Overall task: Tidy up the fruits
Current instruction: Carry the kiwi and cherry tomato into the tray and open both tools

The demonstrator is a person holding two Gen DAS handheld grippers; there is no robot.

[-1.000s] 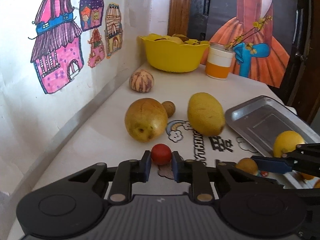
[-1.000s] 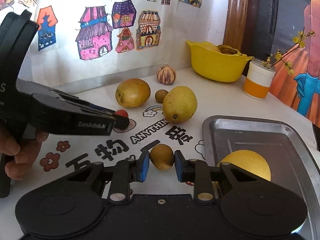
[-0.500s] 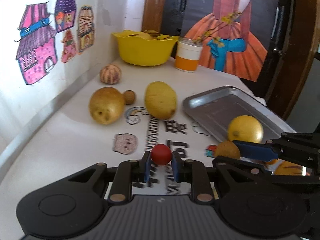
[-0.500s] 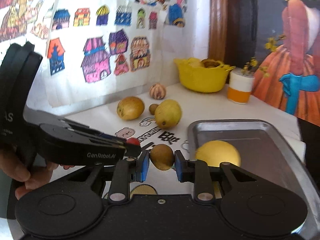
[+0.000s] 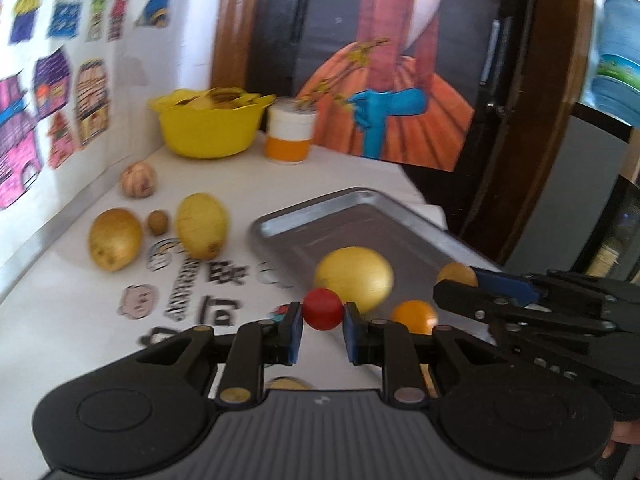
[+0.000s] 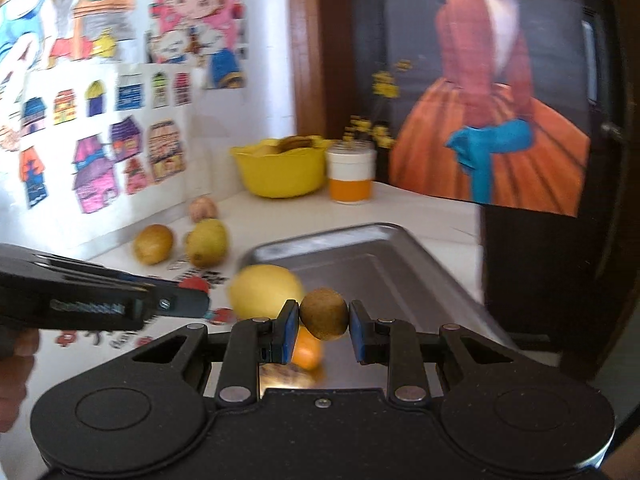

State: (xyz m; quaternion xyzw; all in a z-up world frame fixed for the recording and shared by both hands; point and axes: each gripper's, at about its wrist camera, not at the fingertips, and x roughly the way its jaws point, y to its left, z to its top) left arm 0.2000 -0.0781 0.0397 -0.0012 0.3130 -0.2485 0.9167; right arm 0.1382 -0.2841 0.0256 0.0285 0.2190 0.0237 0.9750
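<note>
- Small red fruit (image 5: 322,314) sits clamped between the blue pads of the left gripper (image 5: 322,322), just short of the metal tray's (image 5: 280,228) near-left corner.
- Brown kiwi-like fruit (image 6: 324,319) is pinched in the right gripper (image 6: 324,322), above the tray's near end.
- In the tray: 1 large yellow fruit (image 5: 354,278) at the near-left side, 1 orange fruit (image 5: 414,316) at 4 o'clock from it, partly hidden behind the left gripper's finger. In the right wrist view a further fruit at the tray's near edge is too blurred to identify.
- At 10 o'clock from the tray, on the table: 2 large yellow-green fruits (image 5: 116,239) (image 5: 202,226) with 1 small brown fruit (image 5: 157,222) between them; 1 striped round fruit (image 5: 139,179) beyond, near the wall.
- Far end of table: yellow bowl (image 5: 208,132) holding fruit, white-and-orange cup (image 5: 289,136) with a yellow-flowered twig at its 3 o'clock.
- Surface: white tablecloth (image 5: 72,320) with printed cartoons and lettering.
- Room: children's drawings of houses (image 6: 96,152) on the white wall at 9 o'clock; a painting of an orange dress (image 6: 488,128) against dark wood at 1 o'clock.
- Both grippers narrow, each closed on its fruit. The right gripper comes in from 3 o'clock in the left wrist view; a hand (image 6: 16,356) holds the left gripper.
</note>
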